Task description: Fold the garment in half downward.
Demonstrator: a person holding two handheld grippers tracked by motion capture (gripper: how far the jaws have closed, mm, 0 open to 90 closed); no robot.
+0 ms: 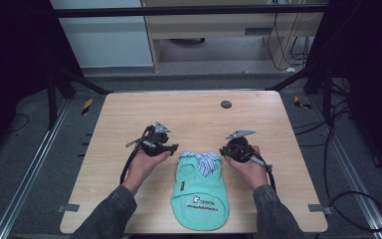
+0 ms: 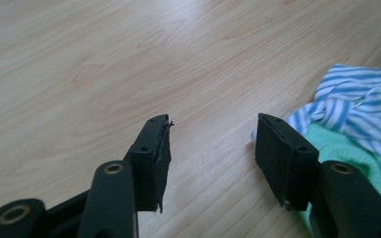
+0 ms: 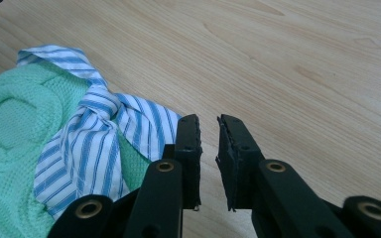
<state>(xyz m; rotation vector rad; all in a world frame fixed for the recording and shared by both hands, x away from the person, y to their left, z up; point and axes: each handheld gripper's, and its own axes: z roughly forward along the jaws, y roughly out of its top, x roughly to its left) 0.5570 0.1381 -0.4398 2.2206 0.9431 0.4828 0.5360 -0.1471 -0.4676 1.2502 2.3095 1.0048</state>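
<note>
Overall light: even, soft, from overhead.
Tabletop [image 1: 189, 114]: brightly lit; pale glare patch near the top in the left gripper view.
Surroundings: dim, nearly black at both sides.
Shadows: faint, short.
Focus: close jaws slightly soft; high view low in detail.

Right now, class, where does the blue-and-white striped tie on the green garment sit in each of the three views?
High view: the striped tie sits at centre, at the garment's far end, between the two hands.
Left gripper view: at the right edge, beyond the right-hand jaw.
Right gripper view: left of centre, beside the left-hand jaw.
Shared landmark: the green garment.
</note>
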